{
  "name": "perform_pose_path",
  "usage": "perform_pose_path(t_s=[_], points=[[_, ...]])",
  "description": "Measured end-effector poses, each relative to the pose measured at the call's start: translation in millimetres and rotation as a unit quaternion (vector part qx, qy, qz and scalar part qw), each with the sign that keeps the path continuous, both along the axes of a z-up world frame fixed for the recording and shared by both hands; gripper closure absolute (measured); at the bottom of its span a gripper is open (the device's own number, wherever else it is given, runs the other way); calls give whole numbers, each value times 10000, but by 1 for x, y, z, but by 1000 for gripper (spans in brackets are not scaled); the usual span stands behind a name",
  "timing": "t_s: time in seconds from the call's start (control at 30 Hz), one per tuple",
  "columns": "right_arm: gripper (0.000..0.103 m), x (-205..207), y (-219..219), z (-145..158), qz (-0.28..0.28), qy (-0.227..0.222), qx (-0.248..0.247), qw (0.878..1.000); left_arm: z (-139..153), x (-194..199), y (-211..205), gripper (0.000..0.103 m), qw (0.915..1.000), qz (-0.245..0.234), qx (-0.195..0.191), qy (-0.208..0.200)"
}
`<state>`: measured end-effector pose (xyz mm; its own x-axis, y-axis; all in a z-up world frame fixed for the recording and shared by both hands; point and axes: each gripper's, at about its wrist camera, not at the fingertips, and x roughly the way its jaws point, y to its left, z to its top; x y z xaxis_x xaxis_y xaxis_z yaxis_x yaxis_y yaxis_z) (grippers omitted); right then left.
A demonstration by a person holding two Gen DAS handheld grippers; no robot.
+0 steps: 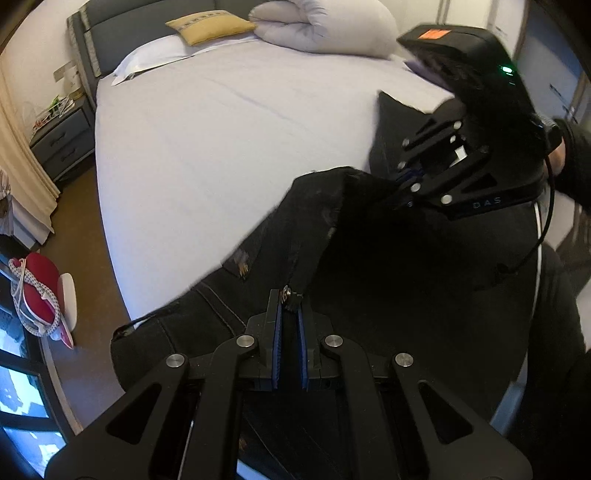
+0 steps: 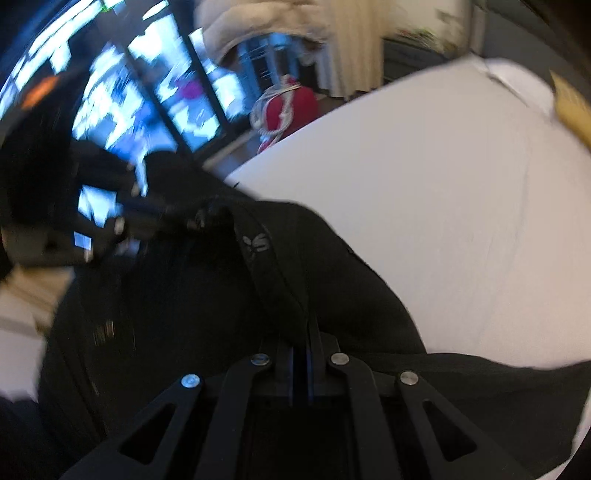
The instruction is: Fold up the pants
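At the bottom centre of the left wrist view, the left gripper (image 1: 289, 301) has its blue-padded fingers (image 1: 277, 343) drawn together on a raised fold of the black pants (image 1: 369, 295), pinching the cloth close to a small metal button at the fingertips. The pants spread across the lower right of that frame, lying over the near edge of the bed (image 1: 221, 147), with stitched seams showing at lower left and one corner of fabric standing up at centre right. In the right half of the same view, the right gripper (image 1: 400, 184) points in from the right and nips the lifted upper edge of the pants; a person's dark sleeve (image 1: 576, 155) shows behind it at the right edge.

In the right wrist view, which is blurred, the right gripper (image 2: 308, 332) sits at bottom centre with its jaws pressed nearly together on a ridge of black cloth running up and to the left. The left gripper (image 2: 207, 218) appears at centre left, touching the same bunched fabric.

At the top of the left wrist view lie a yellow cushion (image 1: 210, 26), a white pillow (image 1: 147, 62) and a rolled pale duvet (image 1: 321, 26). A grey nightstand (image 1: 62, 144) stands at upper left, and a red bag (image 1: 37, 280) at lower left.
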<state>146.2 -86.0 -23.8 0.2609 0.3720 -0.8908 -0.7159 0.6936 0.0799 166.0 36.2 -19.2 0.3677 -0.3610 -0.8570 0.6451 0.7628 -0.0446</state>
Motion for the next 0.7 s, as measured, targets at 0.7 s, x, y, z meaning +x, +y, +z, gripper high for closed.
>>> perform_pose_path(t_s=[0.7], points=[[97, -211, 54, -55, 2495, -2068, -2908, 9002, -20, -172, -41, 97, 9902, -1002, 973, 36]])
